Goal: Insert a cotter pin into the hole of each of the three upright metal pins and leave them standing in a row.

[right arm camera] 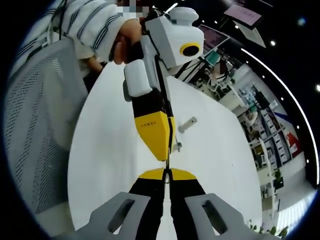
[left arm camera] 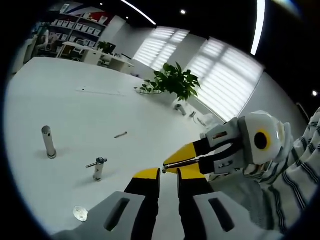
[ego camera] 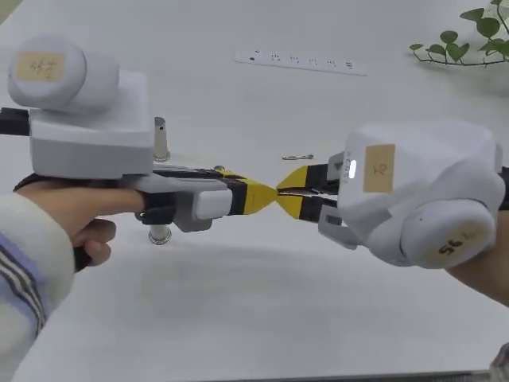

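Worktop (ego camera: 262, 318): white, wide.
Near metal pin (ego camera: 159, 235): below left tool (left arm camera: 169, 174), toward near edge.
Left tool: narrowly parted, tip-to-tip with right tool (right arm camera: 167, 171).
Right tool: clamped on cotter pin (left arm camera: 166, 169) above mid-worktop.
Far metal pin (ego camera: 161, 139): upright, toward far edge.

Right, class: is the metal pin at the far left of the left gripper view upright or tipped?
Upright: the metal pin stands vertical on its wider base on the table.

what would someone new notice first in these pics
The white left gripper and white right gripper meet mid-frame in the head view, yellow-tipped tongs tip to tip above the white table. Beyond them a loose silver cotter pin lies flat; a short upright metal pin stands to its left.
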